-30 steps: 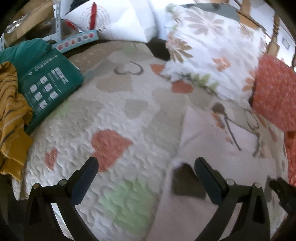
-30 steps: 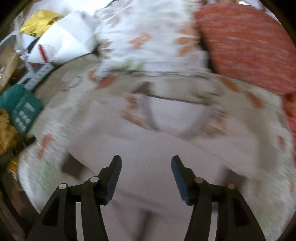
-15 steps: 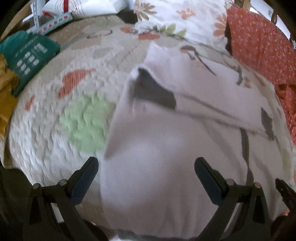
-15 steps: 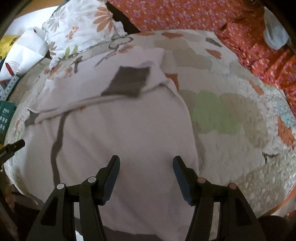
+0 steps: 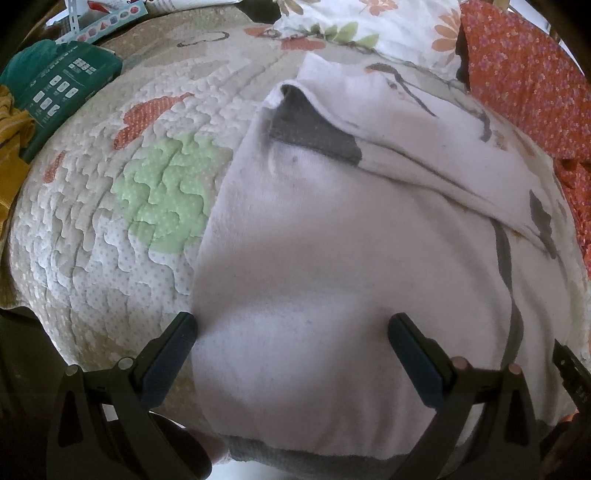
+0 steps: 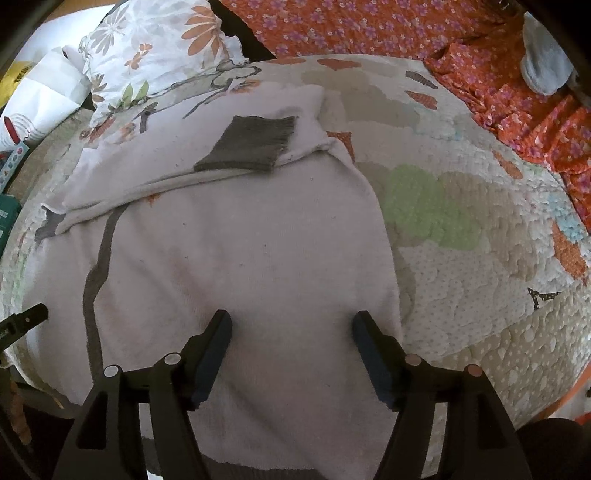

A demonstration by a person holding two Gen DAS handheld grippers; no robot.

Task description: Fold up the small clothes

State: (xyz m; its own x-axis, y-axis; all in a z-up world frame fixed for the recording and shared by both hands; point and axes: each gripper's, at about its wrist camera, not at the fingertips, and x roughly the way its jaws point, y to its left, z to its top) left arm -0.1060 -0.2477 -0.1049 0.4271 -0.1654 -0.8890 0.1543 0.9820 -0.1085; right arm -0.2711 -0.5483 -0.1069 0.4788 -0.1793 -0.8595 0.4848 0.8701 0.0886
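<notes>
A small white sweater [image 5: 332, 258] with grey cuffs and a grey hem lies flat on the quilted bedspread [image 5: 110, 221]. Both sleeves are folded across its chest; one grey cuff [image 6: 251, 144] lies on top, the other [image 5: 314, 133] shows in the left wrist view. My left gripper [image 5: 291, 343] is open above the sweater's lower left part, near its left edge. My right gripper [image 6: 291, 343] is open above the sweater's [image 6: 240, 258] lower right part. Neither holds anything.
A floral pillow [image 6: 147, 55] and orange flowered fabric [image 6: 369, 26] lie beyond the sweater. A green package [image 5: 55, 88] and yellow cloth [image 5: 11, 140] sit at the left. The bedspread [image 6: 480, 258] extends to the right. A light sock [image 6: 543, 62] lies far right.
Both grippers pulled back toward the near edge of the bed and now hover over the sweater's lower part. Both stayed open and empty.
</notes>
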